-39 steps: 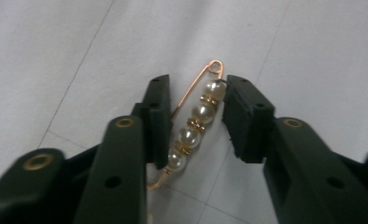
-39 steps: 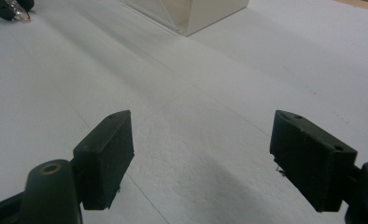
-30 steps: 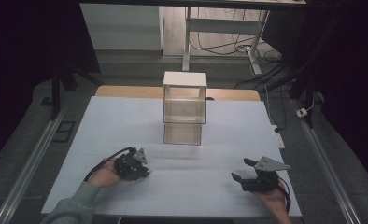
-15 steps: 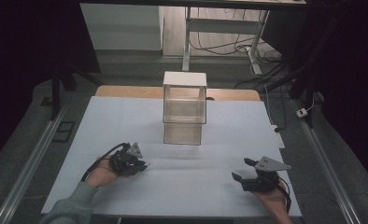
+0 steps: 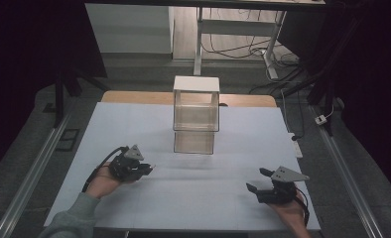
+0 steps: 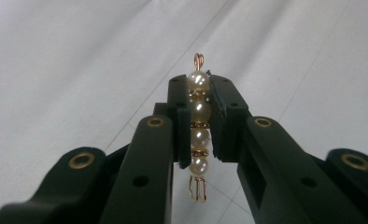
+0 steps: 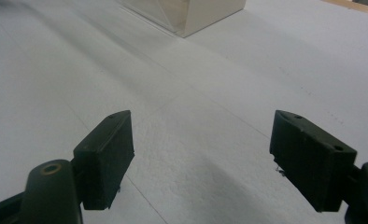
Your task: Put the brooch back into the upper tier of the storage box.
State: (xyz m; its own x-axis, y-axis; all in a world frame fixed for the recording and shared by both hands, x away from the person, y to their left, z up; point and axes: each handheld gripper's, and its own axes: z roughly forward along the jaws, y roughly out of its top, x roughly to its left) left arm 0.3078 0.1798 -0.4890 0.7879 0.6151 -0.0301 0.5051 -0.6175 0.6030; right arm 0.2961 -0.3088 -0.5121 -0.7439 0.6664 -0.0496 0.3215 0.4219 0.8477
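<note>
A wooden table [image 5: 253, 100] carries a white sheet [image 5: 198, 188]; a clear two-tier box [image 5: 195, 116] stands on the sheet.

White surface [image 5: 193, 193] covers most of high view, faint seam lines crossing it. Clear box stack [image 5: 195, 115] stands at centre toward far side: larger clear box with white top on smaller clear box, aligned, touching. Wooden edge [image 5: 134, 97] shows just behind white surface. Beyond, floor with desk legs [image 5: 199, 44] and tangled cables [image 5: 243, 47]. Metal rails [image 5: 34, 168] flank surface both sides. White power strip [image 5: 296, 147] just off right edge. Surroundings dark.
</note>
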